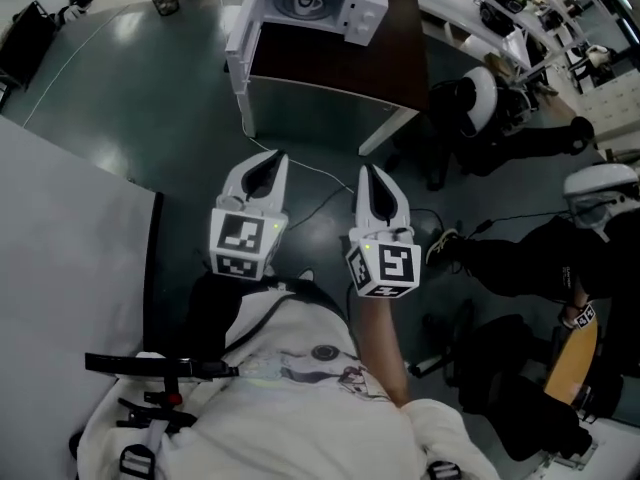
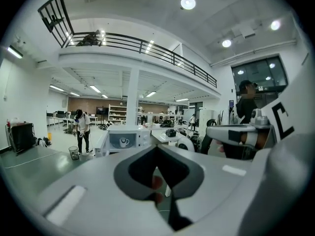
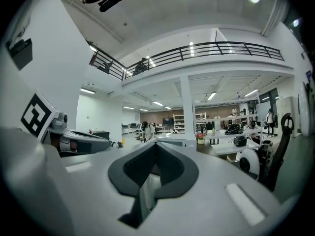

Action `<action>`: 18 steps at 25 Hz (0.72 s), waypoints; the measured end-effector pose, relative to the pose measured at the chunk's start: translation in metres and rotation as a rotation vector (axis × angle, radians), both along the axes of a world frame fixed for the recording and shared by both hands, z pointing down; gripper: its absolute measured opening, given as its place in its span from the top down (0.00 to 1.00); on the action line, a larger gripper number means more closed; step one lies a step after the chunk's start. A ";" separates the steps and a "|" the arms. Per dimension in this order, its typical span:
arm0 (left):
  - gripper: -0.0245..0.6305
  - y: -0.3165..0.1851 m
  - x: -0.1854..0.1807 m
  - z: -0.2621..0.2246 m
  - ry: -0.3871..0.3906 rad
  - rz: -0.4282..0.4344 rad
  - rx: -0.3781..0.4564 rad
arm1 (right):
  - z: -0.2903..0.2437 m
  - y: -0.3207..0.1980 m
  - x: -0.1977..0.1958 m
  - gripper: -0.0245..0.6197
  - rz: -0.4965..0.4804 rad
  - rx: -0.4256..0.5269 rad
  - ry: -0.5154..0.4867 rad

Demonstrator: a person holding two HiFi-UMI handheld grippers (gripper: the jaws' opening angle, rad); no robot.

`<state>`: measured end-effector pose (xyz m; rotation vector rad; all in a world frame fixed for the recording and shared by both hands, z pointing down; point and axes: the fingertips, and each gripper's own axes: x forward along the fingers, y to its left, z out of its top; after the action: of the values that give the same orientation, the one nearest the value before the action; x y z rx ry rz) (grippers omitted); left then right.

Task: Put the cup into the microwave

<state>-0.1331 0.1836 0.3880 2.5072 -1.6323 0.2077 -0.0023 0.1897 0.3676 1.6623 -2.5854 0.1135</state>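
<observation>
Ahead of the white, dark-grey-lined left gripper (image 1: 268, 163) and right gripper (image 1: 374, 176), whose cubes (image 1: 243, 240) bear black square markers on white, a white microwave (image 1: 350, 13) holding a white cup (image 1: 305, 4) tops a dark brown table (image 1: 340, 63) on grey-green floor (image 1: 150, 98).

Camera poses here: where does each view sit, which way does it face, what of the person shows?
Head view: on the head, steeply down; left gripper, right gripper, forearm, shirt.
Left gripper view: rides the left gripper, level, facing the open white microwave oven; right gripper at right.
Right gripper view: rides the right gripper, level across the hall; left gripper at left.
Shared: head and left gripper views both show the microwave, white handled cup inside.
</observation>
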 end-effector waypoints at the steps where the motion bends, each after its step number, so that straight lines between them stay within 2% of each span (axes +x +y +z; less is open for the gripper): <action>1: 0.96 0.000 0.001 -0.003 -0.001 -0.006 0.007 | -0.002 0.002 0.003 0.96 -0.001 0.003 -0.005; 7: 0.96 -0.003 0.018 -0.030 -0.019 -0.018 0.077 | -0.026 -0.002 0.030 0.96 -0.006 0.059 -0.032; 18: 0.96 -0.005 0.022 -0.046 -0.013 -0.056 0.122 | -0.039 -0.006 0.032 0.96 -0.033 0.106 -0.007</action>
<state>-0.1114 0.1784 0.3423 2.5478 -1.7692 0.1221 0.0293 0.1832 0.3281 1.6538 -2.6666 -0.0189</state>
